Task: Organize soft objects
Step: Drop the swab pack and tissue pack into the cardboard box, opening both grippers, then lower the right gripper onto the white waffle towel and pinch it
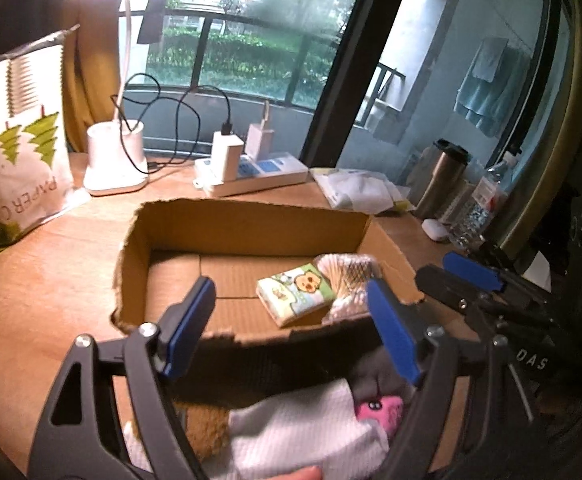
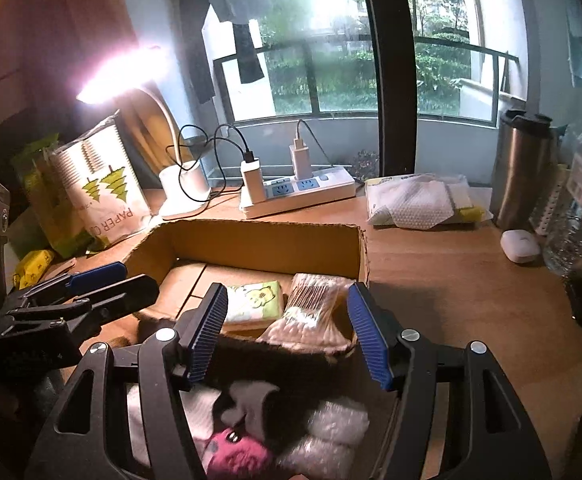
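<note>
Both the left gripper (image 1: 291,328) and right gripper (image 2: 289,334) hover with jaws open and empty above the soft pile (image 2: 251,432) at the tabletop's near edge, cardboard box (image 1: 251,220) just beyond

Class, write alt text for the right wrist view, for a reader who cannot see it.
An open gripper hangs empty over a cardboard box on a wooden desk. The box holds a tissue pack and a bag of cotton swabs; folded socks lie just below the fingers. A lit lamp and power strip stand behind, by a window.
</note>
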The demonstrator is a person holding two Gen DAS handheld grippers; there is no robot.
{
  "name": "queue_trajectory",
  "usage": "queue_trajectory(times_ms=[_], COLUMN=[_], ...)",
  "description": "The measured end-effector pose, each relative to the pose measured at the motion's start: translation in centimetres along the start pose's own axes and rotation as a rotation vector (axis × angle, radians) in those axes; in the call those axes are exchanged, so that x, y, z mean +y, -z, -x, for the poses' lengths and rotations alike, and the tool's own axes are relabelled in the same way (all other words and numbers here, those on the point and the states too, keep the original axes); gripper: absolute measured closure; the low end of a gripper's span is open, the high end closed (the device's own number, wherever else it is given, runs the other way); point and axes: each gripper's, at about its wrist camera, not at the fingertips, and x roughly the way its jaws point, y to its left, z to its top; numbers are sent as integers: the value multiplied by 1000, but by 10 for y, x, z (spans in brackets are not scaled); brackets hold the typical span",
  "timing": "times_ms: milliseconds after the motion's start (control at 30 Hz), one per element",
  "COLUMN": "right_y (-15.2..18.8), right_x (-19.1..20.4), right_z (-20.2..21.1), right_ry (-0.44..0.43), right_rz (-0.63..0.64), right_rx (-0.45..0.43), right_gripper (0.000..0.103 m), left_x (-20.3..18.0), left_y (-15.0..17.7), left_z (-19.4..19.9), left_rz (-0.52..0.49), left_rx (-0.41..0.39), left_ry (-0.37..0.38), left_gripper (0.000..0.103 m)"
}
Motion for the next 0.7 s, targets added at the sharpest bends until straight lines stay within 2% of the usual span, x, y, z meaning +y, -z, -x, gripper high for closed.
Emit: queue_trajectory(times_ms=[300, 700], right_y=[8, 25], right_x=[20, 37], right_z=[34, 46], right_ry=[18, 35], right_rz=[16, 32], right_rx=[-36, -13], right_gripper=[38, 38], left_x=[-2, 13], left_y=[11, 30], left_z=[37, 63], left_rz=[-37, -32], left_rx=[-46, -55], left_ry=[6, 0], left_gripper=[23, 23])
